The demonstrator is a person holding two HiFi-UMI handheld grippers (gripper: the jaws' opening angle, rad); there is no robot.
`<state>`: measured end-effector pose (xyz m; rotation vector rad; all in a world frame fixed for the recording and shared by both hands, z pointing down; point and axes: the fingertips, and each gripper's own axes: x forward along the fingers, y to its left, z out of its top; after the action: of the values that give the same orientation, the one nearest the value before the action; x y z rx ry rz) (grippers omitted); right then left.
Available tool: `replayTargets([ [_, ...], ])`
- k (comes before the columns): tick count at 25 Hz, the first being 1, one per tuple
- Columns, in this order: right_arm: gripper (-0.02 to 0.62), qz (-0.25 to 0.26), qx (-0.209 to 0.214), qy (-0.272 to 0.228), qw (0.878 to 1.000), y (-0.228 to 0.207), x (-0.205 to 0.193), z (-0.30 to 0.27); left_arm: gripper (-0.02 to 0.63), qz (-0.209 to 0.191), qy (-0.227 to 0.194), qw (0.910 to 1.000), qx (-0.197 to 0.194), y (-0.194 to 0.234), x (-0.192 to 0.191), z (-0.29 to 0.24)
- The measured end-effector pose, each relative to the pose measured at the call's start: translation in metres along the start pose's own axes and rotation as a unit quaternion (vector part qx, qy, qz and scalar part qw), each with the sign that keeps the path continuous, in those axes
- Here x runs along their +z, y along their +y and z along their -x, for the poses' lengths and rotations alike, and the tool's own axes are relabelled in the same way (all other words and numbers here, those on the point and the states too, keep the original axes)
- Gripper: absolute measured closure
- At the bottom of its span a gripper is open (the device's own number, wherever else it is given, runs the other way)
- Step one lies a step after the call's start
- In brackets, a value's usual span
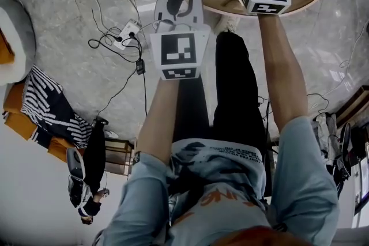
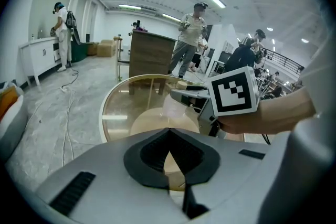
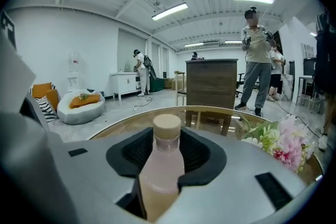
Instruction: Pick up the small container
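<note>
Low in the centre of the right gripper view, the right gripper point(image 3: 167, 145) is closing its wide-spread jaws around the small, pinkish translucent bottle with a tan cap point(image 3: 163, 173), upright over the round glass table point(image 3: 118, 124); likely light and slick, it is calling for a mid-body grip.

Pale-blue shirt point(image 1: 300, 181) with elbow-length sleeves and orange chest lettering point(image 1: 210, 199), black trousers point(image 1: 233, 95), white shoe point(image 1: 228, 23).
</note>
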<state>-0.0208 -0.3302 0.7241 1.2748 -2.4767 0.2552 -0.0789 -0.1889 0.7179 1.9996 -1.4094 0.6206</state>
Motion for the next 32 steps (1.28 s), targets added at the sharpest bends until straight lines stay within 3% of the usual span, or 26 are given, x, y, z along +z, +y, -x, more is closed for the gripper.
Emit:
replayTargets([
  [6, 0.443, 0.043, -0.005, 0.036, 0.998, 0.012, 0.008, -0.002, 0.583, 0.001, 0.003, 1.0, -0.001, -0.008, -0.001, 0.001],
  [10, 0.445, 0.02, -0.005, 0.053, 0.998, 0.009, 0.004, 0.001, 0.582, -0.003, 0.0, 1.0, -0.007, -0.014, 0.001, 0.002],
  [19, 0.446, 0.027, 0.005, 0.085, 0.996, 0.011, 0.004, 0.031, 0.581, 0.018, -0.012, 0.9998, 0.0, -0.011, 0.003, 0.014],
  [27, 0.446, 0.008, 0.008, 0.068, 0.998, 0.001, 0.056, 0.092, 0.581, 0.054, -0.075, 0.9953, 0.029, -0.029, 0.058, 0.053],
  [32, 0.446, 0.016, 0.028, 0.059, 0.998, -0.003, 0.112, 0.133, 0.582, 0.083, -0.13, 0.9857, 0.066, -0.036, 0.105, 0.094],
])
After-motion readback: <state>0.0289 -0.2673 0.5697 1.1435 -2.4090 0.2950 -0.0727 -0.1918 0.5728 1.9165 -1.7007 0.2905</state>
